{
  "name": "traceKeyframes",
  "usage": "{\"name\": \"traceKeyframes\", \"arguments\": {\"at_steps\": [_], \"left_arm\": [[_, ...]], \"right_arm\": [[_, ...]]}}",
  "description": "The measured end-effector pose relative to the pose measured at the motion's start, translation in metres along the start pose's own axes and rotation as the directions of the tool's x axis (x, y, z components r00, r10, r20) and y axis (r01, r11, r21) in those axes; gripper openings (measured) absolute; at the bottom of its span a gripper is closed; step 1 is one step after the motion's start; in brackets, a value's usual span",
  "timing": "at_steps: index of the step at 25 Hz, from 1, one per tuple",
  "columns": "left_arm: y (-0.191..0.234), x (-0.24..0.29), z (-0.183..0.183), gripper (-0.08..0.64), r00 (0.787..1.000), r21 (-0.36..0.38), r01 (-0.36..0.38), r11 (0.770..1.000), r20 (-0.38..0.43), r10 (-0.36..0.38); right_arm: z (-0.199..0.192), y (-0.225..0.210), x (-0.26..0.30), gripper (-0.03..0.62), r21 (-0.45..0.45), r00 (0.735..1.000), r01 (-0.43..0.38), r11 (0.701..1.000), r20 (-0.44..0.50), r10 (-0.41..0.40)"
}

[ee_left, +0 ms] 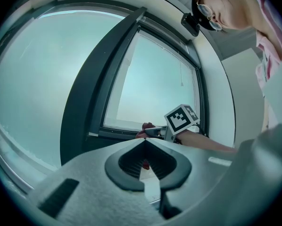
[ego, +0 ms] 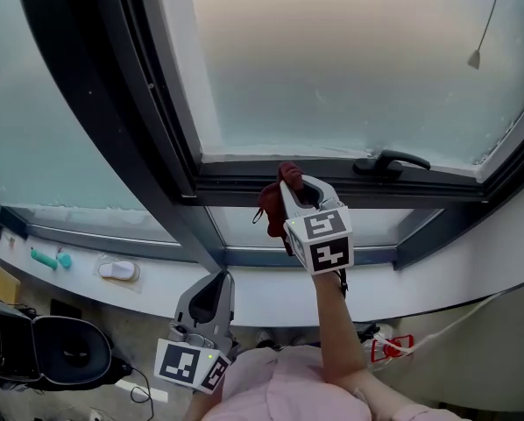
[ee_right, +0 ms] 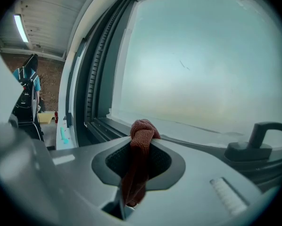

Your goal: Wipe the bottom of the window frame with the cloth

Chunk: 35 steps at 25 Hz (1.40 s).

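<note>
My right gripper (ego: 290,185) is shut on a dark red cloth (ego: 272,198), whose bunched top (ee_right: 142,128) sticks out past the jaw tips and whose tail hangs down between them. The cloth's tip sits at the bottom rail of the dark window frame (ego: 332,182), just left of the black window handle (ego: 390,161). Whether cloth and rail touch is unclear. My left gripper (ego: 218,276) hangs low by the white sill, jaws closed with nothing between them; in its own view the tips (ee_left: 145,141) meet, with the right gripper's marker cube (ee_left: 181,118) beyond.
A thick dark mullion (ego: 131,121) runs diagonally left of the sash. On the white sill (ego: 244,279) lie a teal object (ego: 48,258) and a small white item (ego: 118,271). A black bag (ego: 43,349) and cables sit on the floor below. A blind cord weight (ego: 475,58) hangs at upper right.
</note>
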<state>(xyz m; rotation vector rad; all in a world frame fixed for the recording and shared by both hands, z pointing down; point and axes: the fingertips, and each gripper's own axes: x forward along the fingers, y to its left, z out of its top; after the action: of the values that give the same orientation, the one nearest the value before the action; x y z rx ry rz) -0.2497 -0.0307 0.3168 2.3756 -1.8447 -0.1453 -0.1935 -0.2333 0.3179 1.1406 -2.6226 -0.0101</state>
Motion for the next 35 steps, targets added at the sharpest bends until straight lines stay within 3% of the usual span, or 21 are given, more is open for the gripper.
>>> {"name": "traceKeyframes", "arguments": {"at_steps": [15, 35], "left_arm": [[-0.046, 0.029, -0.002, 0.0, 0.997, 0.005, 0.081, 0.997, -0.006, -0.081], [-0.065, 0.044, -0.01, 0.0, 0.994, -0.005, 0.104, 0.995, -0.032, -0.104]], "right_arm": [[-0.015, -0.053, -0.03, 0.064, 0.013, 0.999, 0.051, 0.999, 0.001, -0.051], [-0.027, -0.098, -0.056, 0.064, 0.06, 0.992, 0.12, 0.991, 0.023, -0.122]]}}
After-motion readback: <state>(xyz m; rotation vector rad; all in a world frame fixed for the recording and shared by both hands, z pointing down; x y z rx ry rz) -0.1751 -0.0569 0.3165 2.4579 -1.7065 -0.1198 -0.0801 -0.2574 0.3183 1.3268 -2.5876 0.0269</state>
